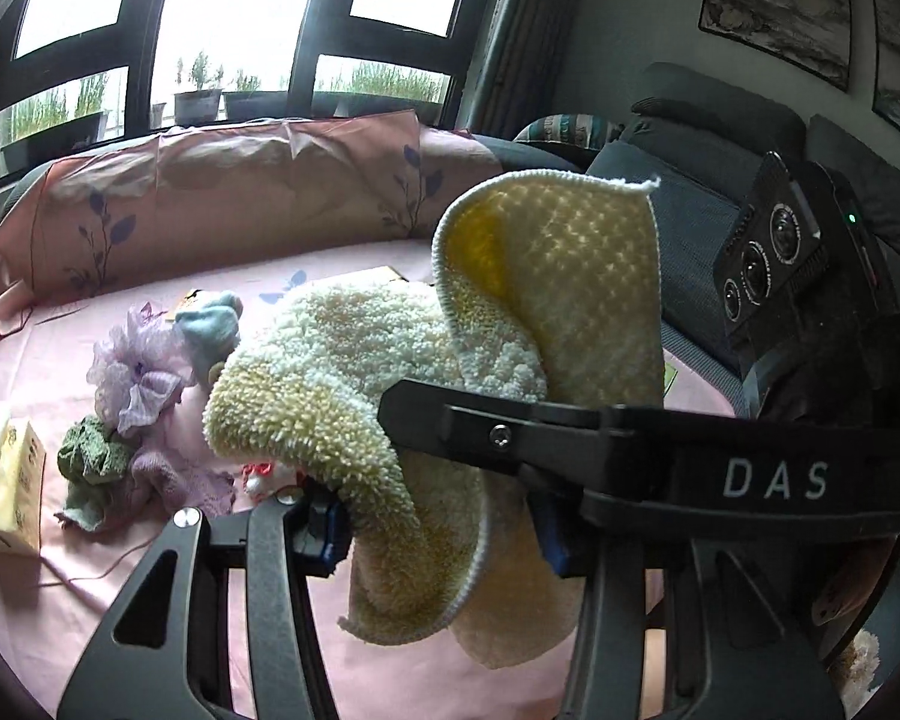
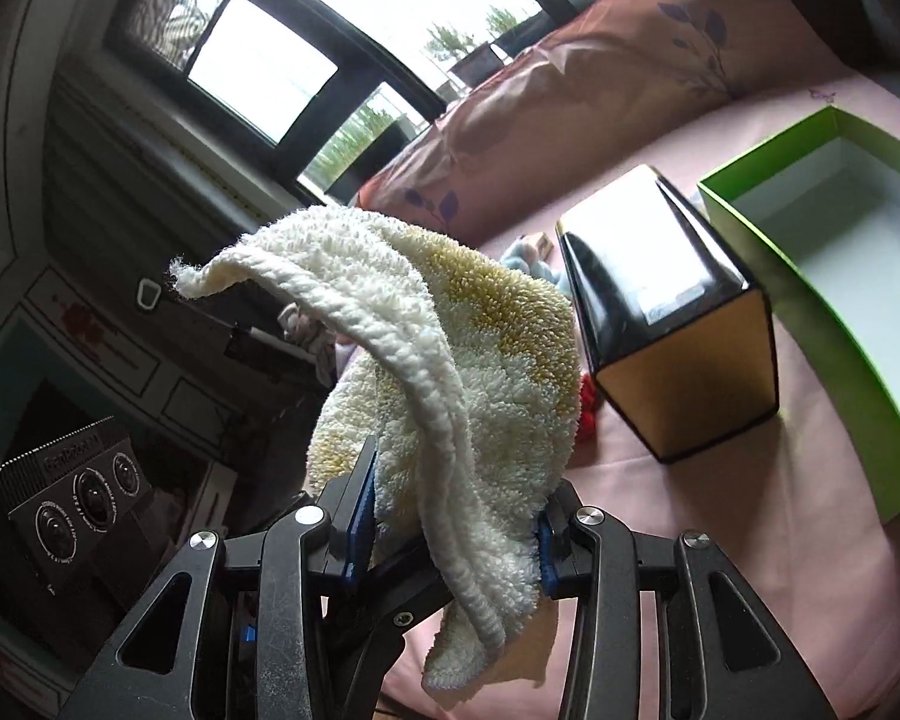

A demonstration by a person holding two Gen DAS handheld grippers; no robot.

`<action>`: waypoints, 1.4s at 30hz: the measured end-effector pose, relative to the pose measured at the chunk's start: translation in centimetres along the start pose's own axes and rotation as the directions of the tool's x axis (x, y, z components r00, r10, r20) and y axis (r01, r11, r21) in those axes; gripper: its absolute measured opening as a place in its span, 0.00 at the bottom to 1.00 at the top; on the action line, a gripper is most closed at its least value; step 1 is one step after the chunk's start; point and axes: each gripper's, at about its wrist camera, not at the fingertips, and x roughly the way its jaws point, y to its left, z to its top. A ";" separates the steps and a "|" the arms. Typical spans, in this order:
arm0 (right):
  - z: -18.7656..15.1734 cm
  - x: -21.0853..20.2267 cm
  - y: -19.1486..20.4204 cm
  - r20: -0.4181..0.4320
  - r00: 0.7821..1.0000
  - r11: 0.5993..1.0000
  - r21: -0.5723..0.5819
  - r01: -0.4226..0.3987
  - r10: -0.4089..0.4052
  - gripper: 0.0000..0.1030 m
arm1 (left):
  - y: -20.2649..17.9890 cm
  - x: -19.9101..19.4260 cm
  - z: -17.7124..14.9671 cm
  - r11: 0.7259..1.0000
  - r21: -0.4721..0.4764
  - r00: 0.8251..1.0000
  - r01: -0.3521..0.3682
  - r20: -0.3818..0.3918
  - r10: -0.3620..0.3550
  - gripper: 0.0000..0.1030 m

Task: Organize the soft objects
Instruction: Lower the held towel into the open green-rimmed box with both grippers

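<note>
- Fluffy cream-and-yellow terry washcloth (image 1: 354,384), white stitched hem, bunched and folded, centre frame, raised above the pink bedsheet (image 1: 90,588).
- Left gripper (image 1: 432,528): clamped on its lower folds.
- Right gripper (image 2: 450,546): pinching the same cloth.

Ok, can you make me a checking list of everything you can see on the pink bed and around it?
Surface: pink bedsheet, wrinkled, with butterfly prints.
Job's things: yellow-and-white towel, lifted off the sheet; on the sheet lie a purple mesh pouf, a green cloth, a lilac cloth and a blue soft toy.
Clutter: tissue pack; black-and-gold box; open green box, white inside, nothing in the part shown.
Grippers: left gripper and right gripper both clamp the towel.
Cables: nothing seen.
Surroundings: pink leaf-print cushion, window with planters outside, framed pictures.
</note>
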 end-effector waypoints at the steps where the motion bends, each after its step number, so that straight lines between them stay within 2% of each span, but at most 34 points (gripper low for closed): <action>1: 0.7 -0.8 0.0 0.032 0.999 1.000 -0.010 0.014 -0.014 0.43 | -0.7 0.2 0.8 1.000 0.024 1.000 -0.003 0.017 0.003 0.44; 5: 3.3 -2.9 -0.3 0.125 0.989 0.995 -0.054 0.087 -0.079 0.43 | -3.4 1.1 3.1 0.995 0.094 0.997 -0.017 0.071 0.010 0.44; 8: 4.5 -4.0 -1.6 0.169 0.982 0.994 -0.045 0.097 -0.088 0.43 | -4.3 2.5 4.4 0.994 0.105 0.997 -0.007 0.076 -0.001 0.44; 15: 4.3 -6.7 -5.6 0.274 0.947 0.986 0.016 0.167 -0.165 0.43 | -7.4 6.5 4.7 0.983 0.158 0.994 0.098 0.038 -0.105 0.44; 23: 4.7 -9.0 -11.8 0.358 0.914 0.975 0.171 0.138 -0.193 0.43 | -11.7 11.5 5.3 0.964 0.222 0.989 0.147 -0.023 -0.145 0.44; 27: 4.6 -9.9 -13.9 0.402 0.883 0.961 0.226 0.162 -0.243 0.43 | -12.6 14.2 5.3 0.961 0.207 0.983 0.185 -0.051 -0.178 0.45; 31: 4.5 -9.7 -16.8 0.375 0.886 0.935 0.322 0.152 -0.273 0.43 | -12.9 17.0 4.8 0.968 0.161 0.978 0.195 -0.104 -0.180 0.47; 36: 4.8 -8.3 -18.4 0.290 0.893 0.903 0.364 0.230 -0.344 0.43 | -13.0 19.3 3.8 0.984 0.107 0.978 0.142 -0.166 -0.123 0.47; 39: 4.6 -7.7 -19.2 0.252 0.892 0.881 0.398 0.256 -0.374 0.43 | -12.6 20.6 3.3 0.990 0.069 0.969 0.120 -0.224 -0.102 0.46; 42: 4.4 -7.4 -19.8 0.221 0.888 0.860 0.421 0.287 -0.404 0.43 | -12.7 21.4 2.7 0.994 0.082 0.961 0.070 -0.273 -0.046 0.46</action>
